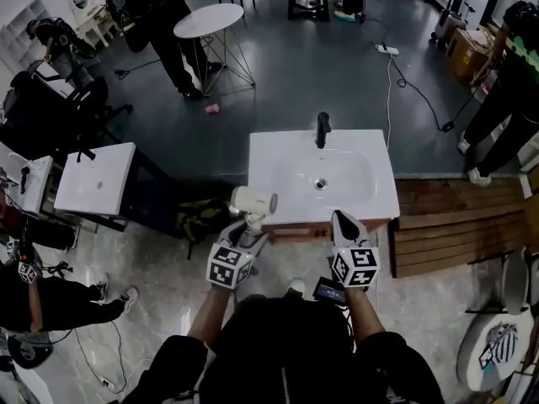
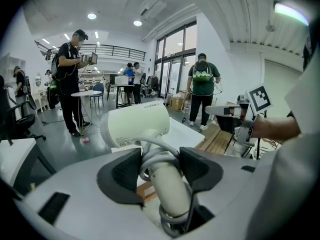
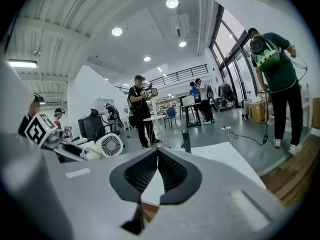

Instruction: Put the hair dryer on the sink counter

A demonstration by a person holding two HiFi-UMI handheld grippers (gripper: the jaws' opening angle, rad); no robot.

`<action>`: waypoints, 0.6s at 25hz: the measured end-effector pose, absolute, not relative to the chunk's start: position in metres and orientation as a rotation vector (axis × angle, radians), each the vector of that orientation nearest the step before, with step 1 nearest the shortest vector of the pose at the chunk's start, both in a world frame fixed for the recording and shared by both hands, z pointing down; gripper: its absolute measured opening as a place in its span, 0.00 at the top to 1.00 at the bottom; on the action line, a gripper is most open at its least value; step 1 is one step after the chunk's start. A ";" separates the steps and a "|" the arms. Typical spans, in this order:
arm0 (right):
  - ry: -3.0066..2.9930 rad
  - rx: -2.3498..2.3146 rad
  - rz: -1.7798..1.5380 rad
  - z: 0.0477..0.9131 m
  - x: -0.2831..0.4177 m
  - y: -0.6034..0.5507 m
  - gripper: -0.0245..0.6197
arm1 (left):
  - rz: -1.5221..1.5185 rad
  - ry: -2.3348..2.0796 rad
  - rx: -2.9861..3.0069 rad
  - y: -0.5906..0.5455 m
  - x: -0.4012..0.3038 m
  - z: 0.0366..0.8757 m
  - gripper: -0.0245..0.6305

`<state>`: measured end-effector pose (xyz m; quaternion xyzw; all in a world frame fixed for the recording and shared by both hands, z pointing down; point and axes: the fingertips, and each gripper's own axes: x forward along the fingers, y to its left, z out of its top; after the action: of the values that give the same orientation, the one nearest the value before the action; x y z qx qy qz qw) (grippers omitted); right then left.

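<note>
The white hair dryer [image 1: 253,200] hangs over the front left corner of the white sink counter [image 1: 370,188]. My left gripper [image 1: 249,225] is shut on its handle. In the left gripper view the handle [image 2: 167,184], with its cord wound round it, sits between the jaws, and the dryer's head [image 2: 135,124] points left above them. My right gripper [image 1: 344,224] is at the counter's front edge, shut with nothing in it; its jaw tips [image 3: 157,156] touch. The right gripper view shows the dryer's grille [image 3: 109,145] at left and the black faucet [image 3: 186,140] ahead.
A black faucet [image 1: 322,129] stands at the back of the basin. A second white sink [image 1: 97,178] is at left, with a yellow-black bag [image 1: 198,217] between the two. Wooden decking [image 1: 455,217] lies at right. Several people and a round table [image 1: 209,21] are farther off.
</note>
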<state>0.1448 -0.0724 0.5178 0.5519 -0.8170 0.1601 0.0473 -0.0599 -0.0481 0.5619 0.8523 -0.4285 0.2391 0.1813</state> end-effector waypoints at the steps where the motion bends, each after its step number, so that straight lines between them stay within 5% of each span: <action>1: -2.493 1.680 0.489 0.518 0.146 -0.074 0.95 | 0.674 -1.212 2.404 -0.049 -0.059 0.562 0.59; 15: -2.488 1.697 0.500 0.520 0.155 -0.083 0.95 | 0.681 -1.222 2.384 -0.066 -0.059 0.565 0.59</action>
<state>0.1549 -0.0832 0.5205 0.5554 -0.8141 0.1637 0.0443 -0.0591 -0.0660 0.5646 0.8472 -0.4343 0.2419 0.1874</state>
